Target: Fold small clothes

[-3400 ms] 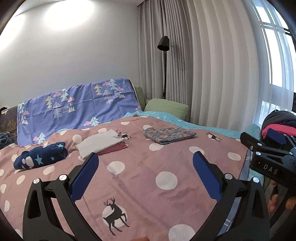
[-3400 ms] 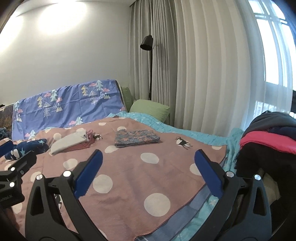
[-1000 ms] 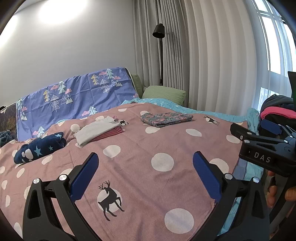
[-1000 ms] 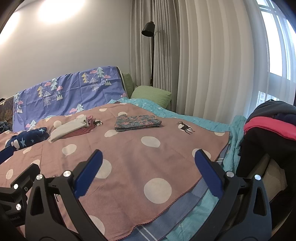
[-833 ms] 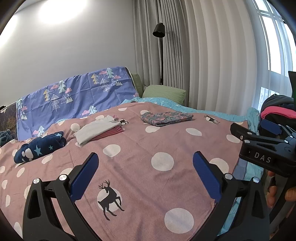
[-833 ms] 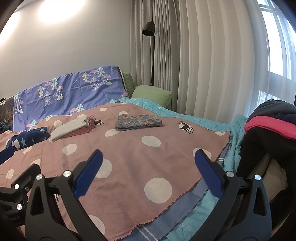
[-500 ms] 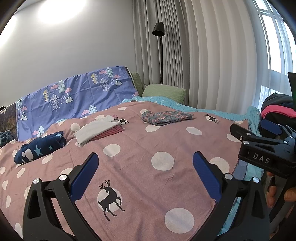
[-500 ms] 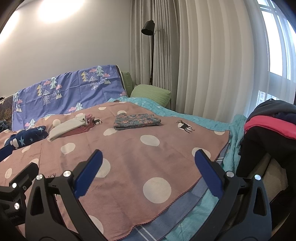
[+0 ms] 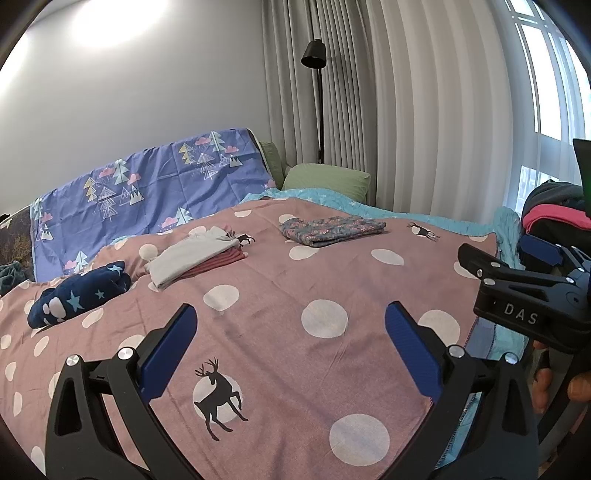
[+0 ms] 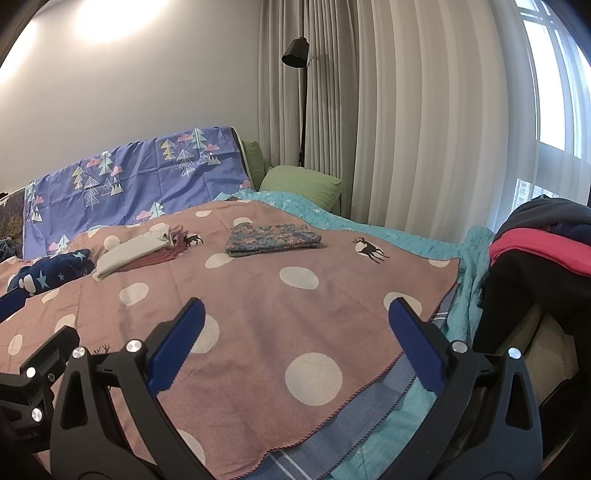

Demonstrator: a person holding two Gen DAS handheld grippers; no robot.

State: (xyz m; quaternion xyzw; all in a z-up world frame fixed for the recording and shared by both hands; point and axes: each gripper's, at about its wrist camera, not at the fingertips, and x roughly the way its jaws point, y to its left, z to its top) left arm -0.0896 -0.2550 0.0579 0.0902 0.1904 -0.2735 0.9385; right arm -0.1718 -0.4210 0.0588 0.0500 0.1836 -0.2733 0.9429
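Both tools, the left tool (image 9: pixel 288 341) and the right tool (image 10: pixel 293 332), are wide apart and hold nothing above the bed (image 9: pixel 280 295), maybe because the small clothes, like the flowery pile (image 9: pixel 330 229) and the white and red pile (image 9: pixel 195 258), already lie folded far back.

Bright daylight from the window (image 9: pixel 554 85) at the right, almost white with glare there. Another glowing patch high on the wall (image 9: pixel 110 26), far left of the window. Soft, even light over the blanket (image 9: pixel 295 295), with only faint shadows under the folded clothes. Sharp and clear in the middle. Bent, curved lines near the window, and black corners all around in both views.
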